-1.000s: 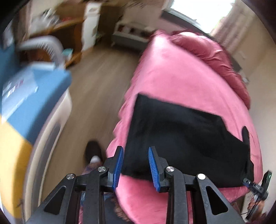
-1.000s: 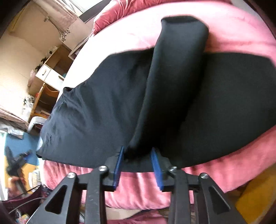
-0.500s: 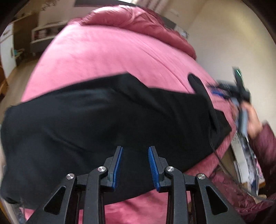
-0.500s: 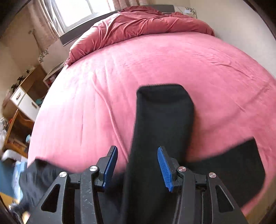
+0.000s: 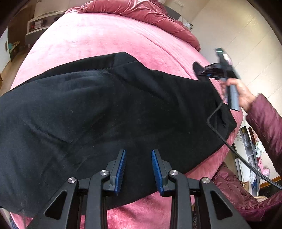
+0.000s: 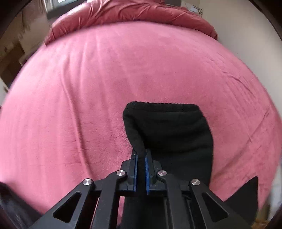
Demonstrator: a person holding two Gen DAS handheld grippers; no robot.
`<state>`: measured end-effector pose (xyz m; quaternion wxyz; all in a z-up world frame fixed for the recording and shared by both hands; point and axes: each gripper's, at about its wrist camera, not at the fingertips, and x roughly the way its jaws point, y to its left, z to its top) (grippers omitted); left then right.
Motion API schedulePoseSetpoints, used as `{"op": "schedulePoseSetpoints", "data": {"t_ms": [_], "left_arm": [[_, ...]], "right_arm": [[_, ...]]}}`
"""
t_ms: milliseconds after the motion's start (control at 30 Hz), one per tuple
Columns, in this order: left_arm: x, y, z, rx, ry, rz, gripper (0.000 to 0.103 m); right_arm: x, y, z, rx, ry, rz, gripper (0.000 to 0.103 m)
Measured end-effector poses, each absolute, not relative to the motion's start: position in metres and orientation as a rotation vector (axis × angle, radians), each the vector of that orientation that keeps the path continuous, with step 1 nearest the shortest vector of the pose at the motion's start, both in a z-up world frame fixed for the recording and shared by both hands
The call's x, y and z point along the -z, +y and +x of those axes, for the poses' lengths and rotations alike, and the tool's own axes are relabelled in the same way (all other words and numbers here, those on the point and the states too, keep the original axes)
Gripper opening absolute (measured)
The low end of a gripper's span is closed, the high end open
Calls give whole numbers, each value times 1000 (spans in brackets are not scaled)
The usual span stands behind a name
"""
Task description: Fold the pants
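Pink plush covers the whole bed [image 5: 109, 38], and a rumpled duvet [image 5: 141, 12] of a deeper rose is bunched along its far end, with a pale wall behind it. Across the near part of the bed lie the black pants [image 5: 98, 109], spread wide and mostly flat, with a seam line running near their far edge.

I hold my left gripper [image 5: 138, 167] over the near edge of the pants, pointing steeply down. Its jaws stand apart, blue pads facing each other with nothing between them; the black fabric lies beneath them, and I cannot tell whether the tips touch it.

My right gripper [image 6: 140, 158] is at the right end of the pants, seen from the left camera as a blurred black tool in my right hand [image 5: 241, 95], with a quilted maroon sleeve [image 5: 264, 123] behind it and a black cable [image 5: 229, 146] trailing down over the fabric. Its jaws have just been closing, and now they are clamped on a fold of the pants: a ridge of black cloth runs straight down between the blue pads. Beyond that pinch, one pant leg end [image 6: 167, 130] lies on the pink cover, its hem square to me. A further dark corner of the pants shows at the lower right of that view.
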<state>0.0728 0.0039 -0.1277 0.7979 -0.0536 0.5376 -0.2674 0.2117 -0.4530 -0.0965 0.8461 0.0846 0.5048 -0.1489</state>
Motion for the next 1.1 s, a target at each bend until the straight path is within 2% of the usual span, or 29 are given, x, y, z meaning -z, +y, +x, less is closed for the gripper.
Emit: {"op": "schedulePoseSetpoints", "data": {"t_ms": [267, 467, 667, 800, 1000, 1033, 1100], "left_arm": [[121, 2, 70, 611, 1132, -94, 30], [113, -1, 67, 628, 1130, -71, 30], [113, -13, 68, 625, 1156, -52, 30], [111, -25, 68, 624, 1165, -14, 30], [114, -43, 67, 637, 1185, 21, 30], [116, -48, 67, 640, 1186, 27, 30], [117, -56, 65, 647, 1188, 37, 30]], "right_arm": [[8, -518, 87, 283, 780, 458, 7], [-5, -578, -14, 320, 652, 668, 7], [68, -635, -82, 373, 649, 909, 7], [125, -656, -102, 449, 719, 998, 7], [139, -659, -123, 422, 682, 1024, 7], [139, -662, -125, 414, 679, 1024, 11], [138, -665, -123, 429, 687, 1012, 11]]}}
